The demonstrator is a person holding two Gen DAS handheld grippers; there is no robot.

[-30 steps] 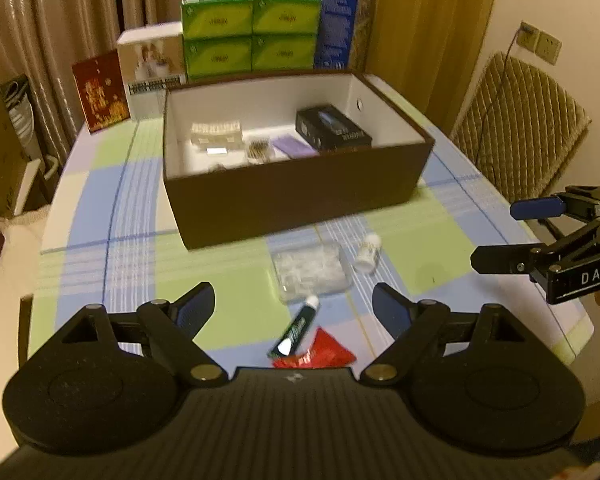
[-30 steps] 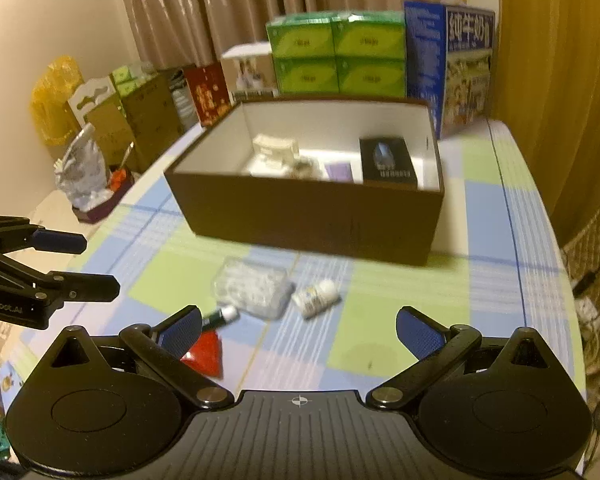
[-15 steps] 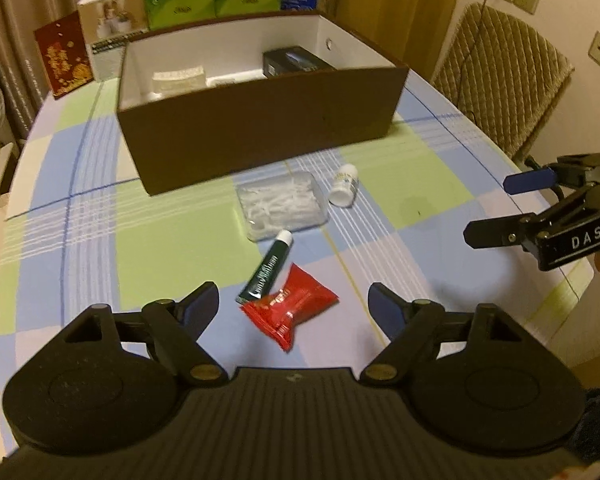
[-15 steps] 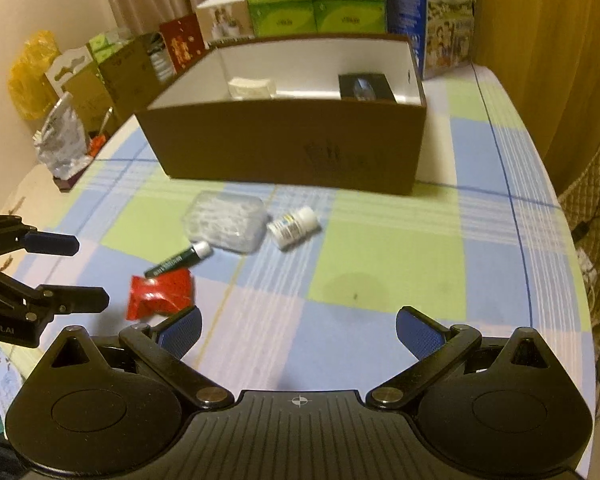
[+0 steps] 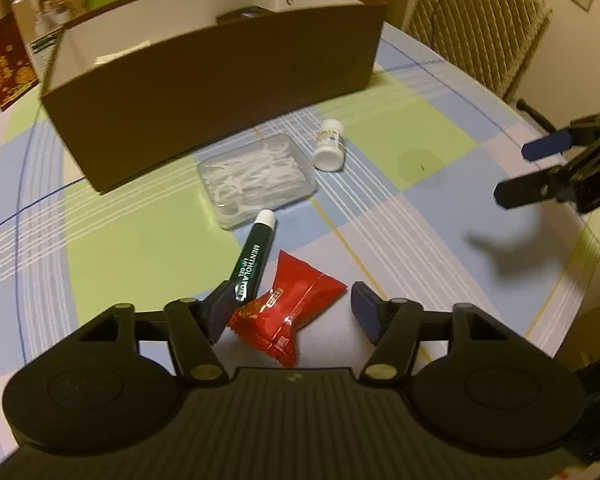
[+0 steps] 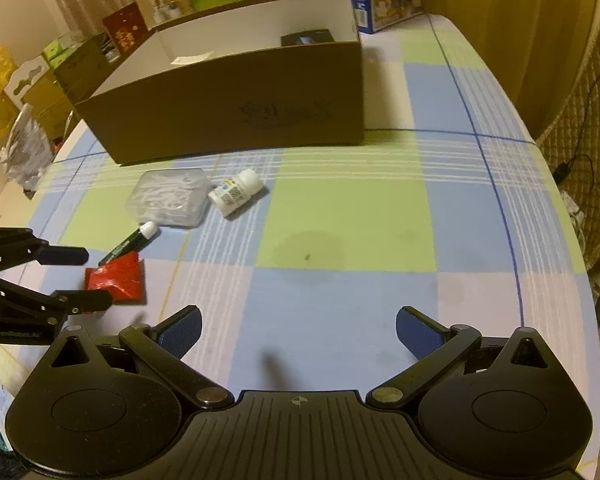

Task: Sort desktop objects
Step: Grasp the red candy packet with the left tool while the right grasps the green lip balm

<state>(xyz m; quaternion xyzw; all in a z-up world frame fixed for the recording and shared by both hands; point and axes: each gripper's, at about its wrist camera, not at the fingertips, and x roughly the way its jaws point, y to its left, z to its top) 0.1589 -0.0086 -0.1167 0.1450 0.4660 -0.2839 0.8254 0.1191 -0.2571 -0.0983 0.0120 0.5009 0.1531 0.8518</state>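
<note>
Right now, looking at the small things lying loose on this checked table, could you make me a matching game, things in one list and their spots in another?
Things:
1. red packet
2. green tube
3. white bottle
4. clear box of white picks

Places:
A. lying on its side, right of the clear box
B. closest to the brown box
C. between the left gripper fingers as they close
D. between the clear box and the packet, white cap towards the clear box

Pairs: 1-C, 2-D, 3-A, 4-B
</note>
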